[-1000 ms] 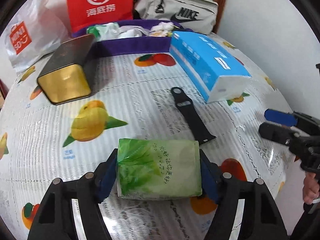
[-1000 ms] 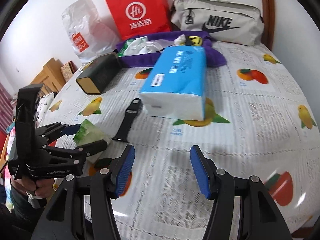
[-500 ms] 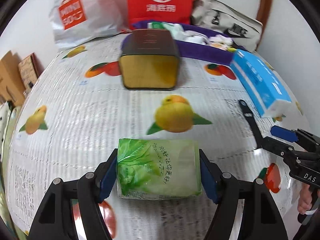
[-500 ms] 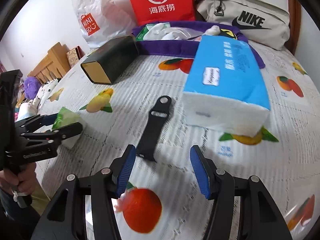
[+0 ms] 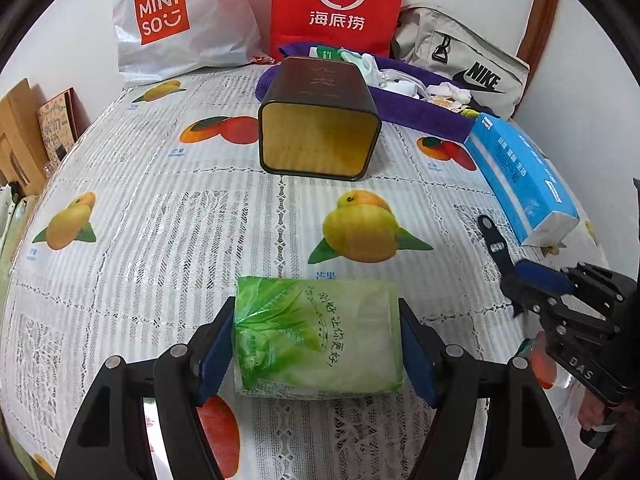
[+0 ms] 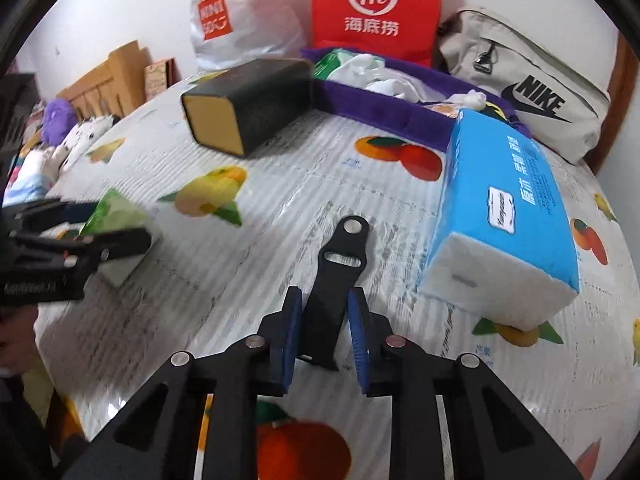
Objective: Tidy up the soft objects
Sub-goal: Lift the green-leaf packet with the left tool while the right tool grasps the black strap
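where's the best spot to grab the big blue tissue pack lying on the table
Grip the blue tissue pack across its narrow width near the white end facing the right gripper, coming from above. It lies flat and long, so its long sides are free and likely fit the jaws.

Both wrist views low over tablecloth [image 5: 208,200], facing wall; share tin [image 6: 248,106].

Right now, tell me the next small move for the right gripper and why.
Probably close the right gripper fully on the black strap: its blue pads flank the strap's near end, with a sliver of gap visible. The left gripper already holds the green tissue pack, so it needs nothing.
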`<action>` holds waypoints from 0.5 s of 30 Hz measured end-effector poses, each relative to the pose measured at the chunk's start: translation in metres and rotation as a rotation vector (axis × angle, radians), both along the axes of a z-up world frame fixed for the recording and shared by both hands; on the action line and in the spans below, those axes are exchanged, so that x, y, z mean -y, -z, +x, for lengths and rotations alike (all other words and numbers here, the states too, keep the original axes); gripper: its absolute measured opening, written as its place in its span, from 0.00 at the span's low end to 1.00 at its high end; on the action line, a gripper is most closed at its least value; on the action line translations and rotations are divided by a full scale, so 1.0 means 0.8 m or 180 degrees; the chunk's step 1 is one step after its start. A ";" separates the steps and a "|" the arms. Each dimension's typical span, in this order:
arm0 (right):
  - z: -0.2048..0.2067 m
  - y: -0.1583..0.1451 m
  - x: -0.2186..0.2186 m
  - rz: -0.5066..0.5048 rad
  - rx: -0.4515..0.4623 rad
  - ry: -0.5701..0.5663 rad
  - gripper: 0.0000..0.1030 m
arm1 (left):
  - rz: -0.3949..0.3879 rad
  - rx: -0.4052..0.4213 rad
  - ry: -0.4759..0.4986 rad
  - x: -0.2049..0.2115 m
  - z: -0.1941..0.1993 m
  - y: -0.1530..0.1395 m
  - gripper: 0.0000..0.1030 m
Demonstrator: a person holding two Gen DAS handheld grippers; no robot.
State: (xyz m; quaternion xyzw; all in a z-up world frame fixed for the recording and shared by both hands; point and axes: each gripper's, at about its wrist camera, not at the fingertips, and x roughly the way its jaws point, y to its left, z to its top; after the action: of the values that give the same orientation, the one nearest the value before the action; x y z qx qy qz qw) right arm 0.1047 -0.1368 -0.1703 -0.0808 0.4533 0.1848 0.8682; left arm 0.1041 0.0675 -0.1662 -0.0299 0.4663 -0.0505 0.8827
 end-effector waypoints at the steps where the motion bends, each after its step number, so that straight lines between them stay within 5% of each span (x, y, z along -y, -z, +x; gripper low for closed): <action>1: 0.000 -0.001 0.003 0.0033 -0.0039 0.0023 0.23 | -0.0003 0.0003 0.0000 0.000 0.000 0.000 0.70; 15: -0.008 0.001 0.014 0.0150 -0.0002 0.0026 0.21 | 0.0170 0.0068 0.0000 0.009 0.000 0.002 0.70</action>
State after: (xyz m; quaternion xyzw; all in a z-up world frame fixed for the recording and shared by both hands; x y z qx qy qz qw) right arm 0.0985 -0.1484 -0.1712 -0.0584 0.4494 0.1920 0.8705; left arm 0.1041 0.0603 -0.1674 -0.0056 0.4580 -0.0384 0.8881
